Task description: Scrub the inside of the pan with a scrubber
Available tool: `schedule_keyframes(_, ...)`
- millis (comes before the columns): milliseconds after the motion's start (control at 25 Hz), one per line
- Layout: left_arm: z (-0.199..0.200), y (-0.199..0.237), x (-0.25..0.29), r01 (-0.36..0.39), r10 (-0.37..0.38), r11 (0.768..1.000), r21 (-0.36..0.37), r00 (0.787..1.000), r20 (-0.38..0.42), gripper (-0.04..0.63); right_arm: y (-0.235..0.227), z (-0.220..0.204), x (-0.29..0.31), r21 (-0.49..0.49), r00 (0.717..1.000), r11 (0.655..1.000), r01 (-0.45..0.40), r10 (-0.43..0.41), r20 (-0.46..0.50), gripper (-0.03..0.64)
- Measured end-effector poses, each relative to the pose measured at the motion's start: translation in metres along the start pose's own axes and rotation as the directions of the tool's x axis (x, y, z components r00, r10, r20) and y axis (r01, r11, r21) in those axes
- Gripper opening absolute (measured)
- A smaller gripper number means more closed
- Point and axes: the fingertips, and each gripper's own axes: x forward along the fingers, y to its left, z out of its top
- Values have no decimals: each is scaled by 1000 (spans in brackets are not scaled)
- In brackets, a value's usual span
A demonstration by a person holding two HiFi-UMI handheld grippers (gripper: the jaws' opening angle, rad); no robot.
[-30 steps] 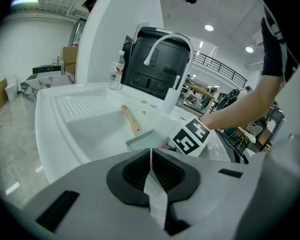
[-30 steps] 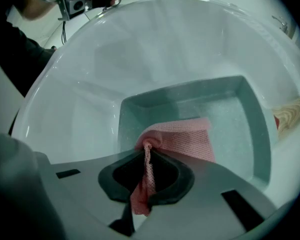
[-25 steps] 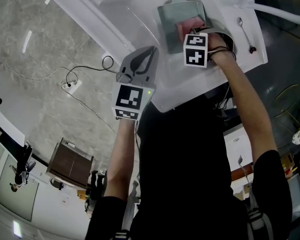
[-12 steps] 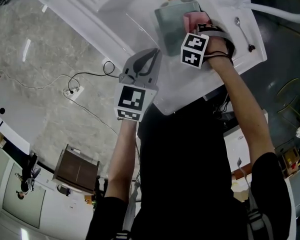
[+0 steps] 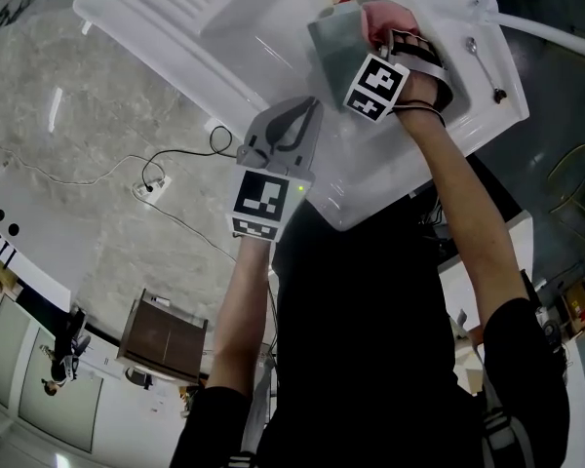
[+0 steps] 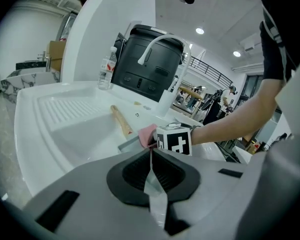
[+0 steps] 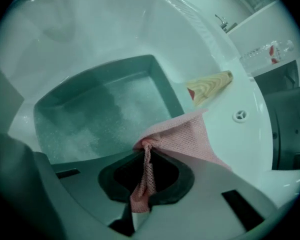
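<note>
Mid-scrub, by my read. Right gripper (image 7: 144, 149) has its fingers clamped tight on a pink mesh scrubber (image 7: 185, 134). A bunched strand runs down between them, and the rest fans out at the near corner of the square grey pan (image 7: 90, 109). The pan lies in the white sink (image 7: 80, 19), wooden handle (image 7: 210, 86) pointing away from the gripper; its floor looks foamy. Left gripper (image 6: 151, 154) has fingers closed together on nothing, near the sink's rim, apart from the pan. Next move probably needs the mesh pressed flat and swept. The pan is unheld and may slide.
</note>
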Motion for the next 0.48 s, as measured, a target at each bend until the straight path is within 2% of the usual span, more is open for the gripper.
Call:
schedule_keyframes(280,5,8,-7,27,-27,1000,13,1000,9,40,-28,10,4,120,990,983,139,-139,-12,43)
schedule_keyframes(400,4,7,-9,40,-41,999,31,999,9,40,-37,17,5,200,988,968,152,-154,-4,43)
schedule_keyframes(480,3,6,-10,49,-50,998,46,999,7,40,-39,23,6,240,990,962,126,-136,23,44)
